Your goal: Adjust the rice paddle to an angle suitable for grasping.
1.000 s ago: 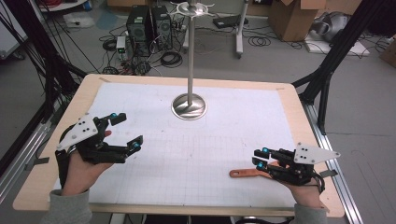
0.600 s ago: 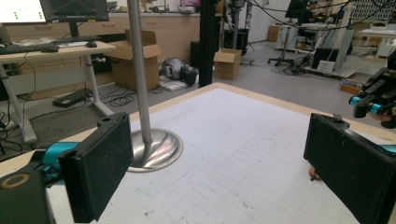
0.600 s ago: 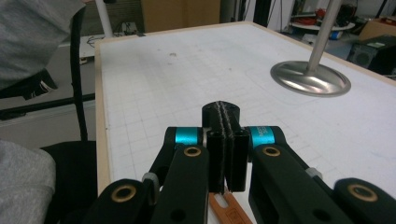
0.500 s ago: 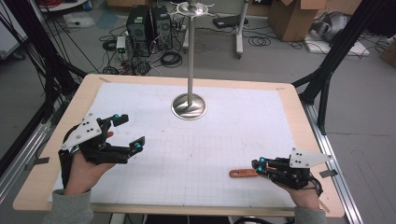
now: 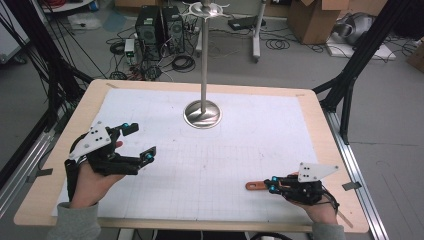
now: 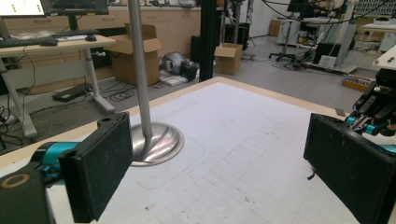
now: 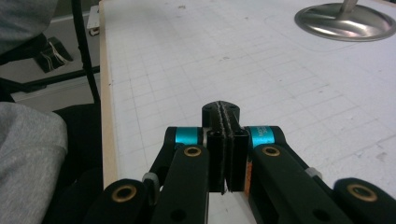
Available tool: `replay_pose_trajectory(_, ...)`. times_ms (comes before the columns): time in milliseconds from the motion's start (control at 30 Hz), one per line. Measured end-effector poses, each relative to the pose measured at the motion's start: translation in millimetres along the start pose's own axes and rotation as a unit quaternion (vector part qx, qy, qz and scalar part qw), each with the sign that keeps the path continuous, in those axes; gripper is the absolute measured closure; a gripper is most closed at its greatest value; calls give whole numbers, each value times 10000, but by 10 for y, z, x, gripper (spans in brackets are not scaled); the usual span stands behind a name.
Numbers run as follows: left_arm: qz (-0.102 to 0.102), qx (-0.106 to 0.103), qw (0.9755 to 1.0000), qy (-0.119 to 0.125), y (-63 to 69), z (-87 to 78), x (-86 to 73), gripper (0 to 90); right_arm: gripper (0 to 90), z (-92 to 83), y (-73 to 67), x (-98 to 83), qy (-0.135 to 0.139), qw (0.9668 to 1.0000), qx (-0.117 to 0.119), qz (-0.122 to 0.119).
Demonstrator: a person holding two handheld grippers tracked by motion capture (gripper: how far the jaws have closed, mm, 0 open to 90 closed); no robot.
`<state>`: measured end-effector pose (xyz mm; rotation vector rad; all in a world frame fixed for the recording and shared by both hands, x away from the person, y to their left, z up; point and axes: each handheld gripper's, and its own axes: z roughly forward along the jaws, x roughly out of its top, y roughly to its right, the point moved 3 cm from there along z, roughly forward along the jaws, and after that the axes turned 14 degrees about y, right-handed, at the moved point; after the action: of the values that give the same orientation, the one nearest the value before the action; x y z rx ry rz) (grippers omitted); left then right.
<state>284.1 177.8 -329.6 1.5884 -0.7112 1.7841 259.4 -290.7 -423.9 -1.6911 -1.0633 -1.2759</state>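
Right gripper just clamped shut on the orange tool handle, left gripper wide open, empty. Thin grip, could've slipped on lifting.

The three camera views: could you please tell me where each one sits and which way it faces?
High view: above the person's side, looking forward and down on the table; both forearms show, left claw open, right claw shut by an orange tool.
Left gripper view: on the left claw, facing across the table to the stand; its open jaws show.
Right gripper view: on the right claw, facing along the table; its shut jaws and grey clothing show.
Shared: all three show the stand's base.
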Motion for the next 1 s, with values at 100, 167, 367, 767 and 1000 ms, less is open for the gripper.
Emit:
replay_pose_trajectory(100, 3, 4, 10000, -20, -3, -1, -5, 87, 894, 47, 9, -44, -221, 9998, -27, -7)
replay_pose_trajectory(167, -2, 6, 10000, -41, -1, 3, -11, 88, 894, 67, 7, -66, -242, 9997, 6, 28)
replay_pose_trajectory(367, -12, -13, 10000, -66, 5, 18, -25, 89, 895, 118, 55, -177, -374, 9992, -69, 114)
replay_pose_trajectory(767, -15, -18, 9999, -109, 7, 26, -37, 91, 894, 187, 81, -283, -692, 9974, -125, 141)
replay_pose_trajectory(1000, -25, 0, 9999, -139, 10, 24, -51, 91, 894, 230, 88, -312, -827, 9964, -78, 164)
